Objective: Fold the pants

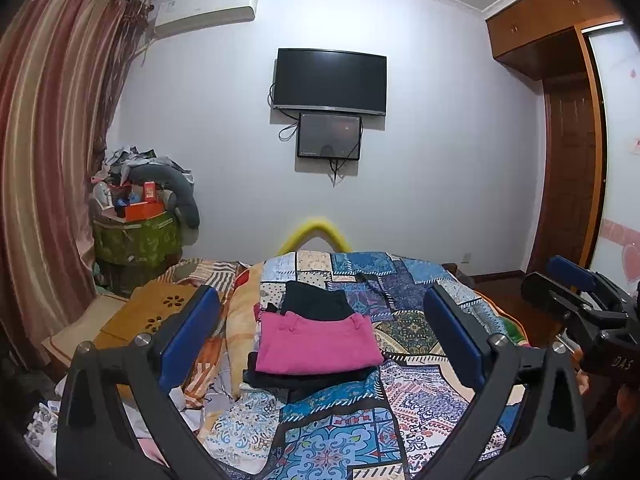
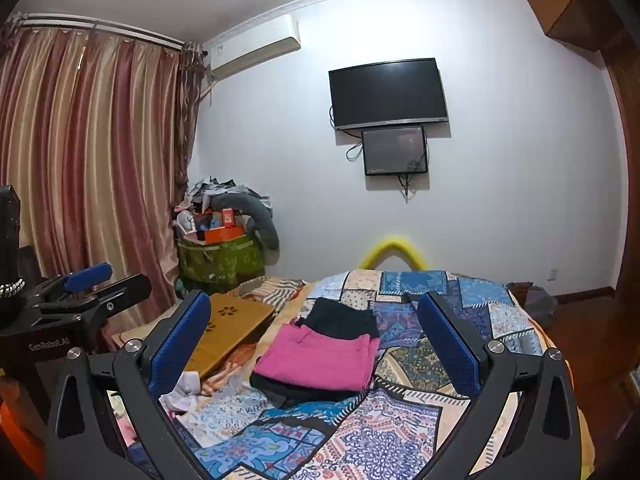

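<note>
Item: pink pants (image 1: pixel 316 346), folded, atop a dark folded garment (image 1: pixel 316 304) on my patchwork quilt (image 1: pixel 340 432). Only the right view shows the curtain rod (image 2: pixel 100 28); only the left shows the wardrobe door (image 1: pixel 572 184). Left gripper (image 1: pixel 320 344) and right gripper (image 2: pixel 316 348): jaws wide, empty, pants beyond the fingertips.

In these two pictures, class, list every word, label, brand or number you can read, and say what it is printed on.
"GenRobot.AI": on the body of the left gripper, seen in the right wrist view.
"DAS": on the body of the right gripper, seen in the left wrist view.
TV: a mark on the lower edge, too small to read.
Air conditioner: a sticker, too small to read.
Red box on the pile: print too blurred to read.
</note>
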The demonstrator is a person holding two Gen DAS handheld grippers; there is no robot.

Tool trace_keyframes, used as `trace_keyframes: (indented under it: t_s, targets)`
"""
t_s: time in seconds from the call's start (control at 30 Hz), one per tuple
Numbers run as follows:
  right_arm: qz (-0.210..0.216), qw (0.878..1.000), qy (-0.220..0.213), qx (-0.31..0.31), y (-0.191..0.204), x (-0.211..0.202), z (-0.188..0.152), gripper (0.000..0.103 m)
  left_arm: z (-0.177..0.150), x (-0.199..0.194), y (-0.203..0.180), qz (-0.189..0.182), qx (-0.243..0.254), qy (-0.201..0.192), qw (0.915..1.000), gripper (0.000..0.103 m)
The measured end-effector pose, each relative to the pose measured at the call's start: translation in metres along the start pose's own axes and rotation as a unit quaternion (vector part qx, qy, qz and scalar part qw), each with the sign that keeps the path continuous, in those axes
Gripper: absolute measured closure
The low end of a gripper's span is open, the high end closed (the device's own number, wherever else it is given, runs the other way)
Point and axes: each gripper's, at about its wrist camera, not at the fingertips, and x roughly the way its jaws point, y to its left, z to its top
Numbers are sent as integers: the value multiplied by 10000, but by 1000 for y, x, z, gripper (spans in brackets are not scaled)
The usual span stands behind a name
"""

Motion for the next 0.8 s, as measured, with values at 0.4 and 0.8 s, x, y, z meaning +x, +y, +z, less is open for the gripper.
trace_keyframes:
  t_s: [0.4,0.8]
  targets:
    - [-57,10000,59,30,-2,-1,1,0,-4,7,2,-7,-23,83,10000,0]
    - [-91,9999,74,42,-2,-3,2,0,-5,9,2,-33,-11,90,10000,0]
